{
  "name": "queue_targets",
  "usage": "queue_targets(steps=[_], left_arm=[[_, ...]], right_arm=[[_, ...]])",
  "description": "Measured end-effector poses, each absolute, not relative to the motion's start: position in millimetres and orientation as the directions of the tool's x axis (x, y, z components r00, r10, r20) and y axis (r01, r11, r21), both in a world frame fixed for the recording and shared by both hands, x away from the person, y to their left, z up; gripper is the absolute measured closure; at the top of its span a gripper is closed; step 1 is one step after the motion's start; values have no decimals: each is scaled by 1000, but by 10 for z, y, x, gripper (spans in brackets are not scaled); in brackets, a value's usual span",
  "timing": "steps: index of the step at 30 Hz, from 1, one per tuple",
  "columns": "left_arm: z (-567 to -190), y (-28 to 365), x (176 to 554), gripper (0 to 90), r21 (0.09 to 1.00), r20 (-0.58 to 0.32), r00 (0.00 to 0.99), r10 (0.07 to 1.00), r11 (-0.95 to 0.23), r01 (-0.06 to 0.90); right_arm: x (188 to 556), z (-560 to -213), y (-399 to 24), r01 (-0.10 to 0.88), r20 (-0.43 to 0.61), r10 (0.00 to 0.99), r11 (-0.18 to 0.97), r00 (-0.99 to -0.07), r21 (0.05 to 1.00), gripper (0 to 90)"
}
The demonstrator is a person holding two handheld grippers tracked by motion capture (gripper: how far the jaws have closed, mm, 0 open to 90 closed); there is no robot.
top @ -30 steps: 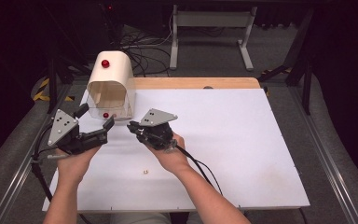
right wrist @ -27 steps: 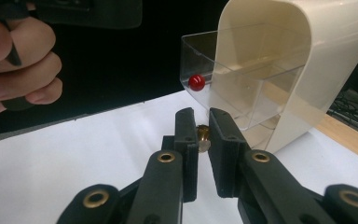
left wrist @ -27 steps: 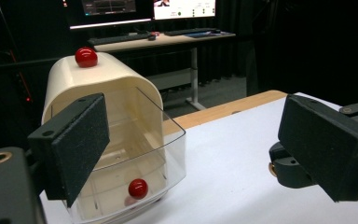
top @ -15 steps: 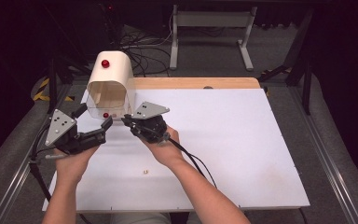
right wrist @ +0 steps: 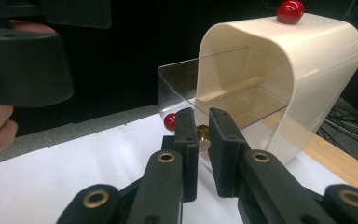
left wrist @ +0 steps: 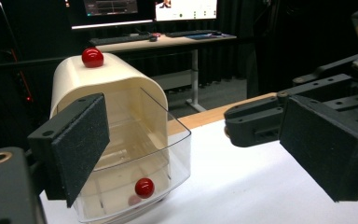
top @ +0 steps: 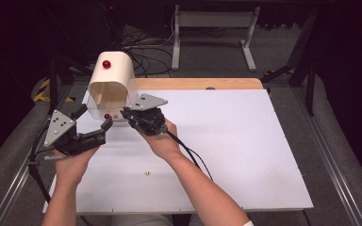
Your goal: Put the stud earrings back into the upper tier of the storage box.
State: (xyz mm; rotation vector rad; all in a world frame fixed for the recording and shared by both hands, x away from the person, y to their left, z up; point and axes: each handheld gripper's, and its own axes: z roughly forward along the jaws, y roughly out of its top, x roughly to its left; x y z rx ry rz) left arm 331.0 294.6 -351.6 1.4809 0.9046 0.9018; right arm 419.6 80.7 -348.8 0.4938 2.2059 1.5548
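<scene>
Since a second ago my right gripper [top: 126, 113] has travelled from the middle of the table [top: 245, 141] up and over toward its far left corner, and now sits right at the mouth of the clear drawer [left wrist: 177, 154]; my left gripper [top: 96, 123] has held its place. The right jaws are closed on a small brass-coloured bead [right wrist: 202, 133], pinched between the pads just in front of the drawer's open top. The left jaws stand wide open, with nothing between them.

The bead looks hard, smooth and very light. I judge it slippery and quick to roll, so I would keep the pads square on its middle; any tilt could squirt it out. It needs little force.

The drawer is thin clear plastic, pulled out of a cream arched housing [top: 113, 77] near the far left corner. It probably slides or tips easily if nudged. A red knob [left wrist: 144, 187] marks its front wall, and another red knob [top: 106, 64] sits on top of the housing. The drawer's front wall is what stands between the bead and the inside, so the bead must clear that rim. A second small bead [top: 147, 173] lies loose near the table's near edge, well away from both hands.
</scene>
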Motion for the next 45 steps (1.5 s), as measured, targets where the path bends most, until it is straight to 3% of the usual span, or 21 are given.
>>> queue_targets(steps=[23,45], left_arm=[[-3516,2966,3319,93,995,41,422,906,-74,64],[-3521,2949,3334,69,995,30,425,905,-67,72]], right_arm=[[4536,-3464,985,95,-77,529,291,-845,952,827],[4656,-3524,1099,103,-113,552,346,-826,933,823]])
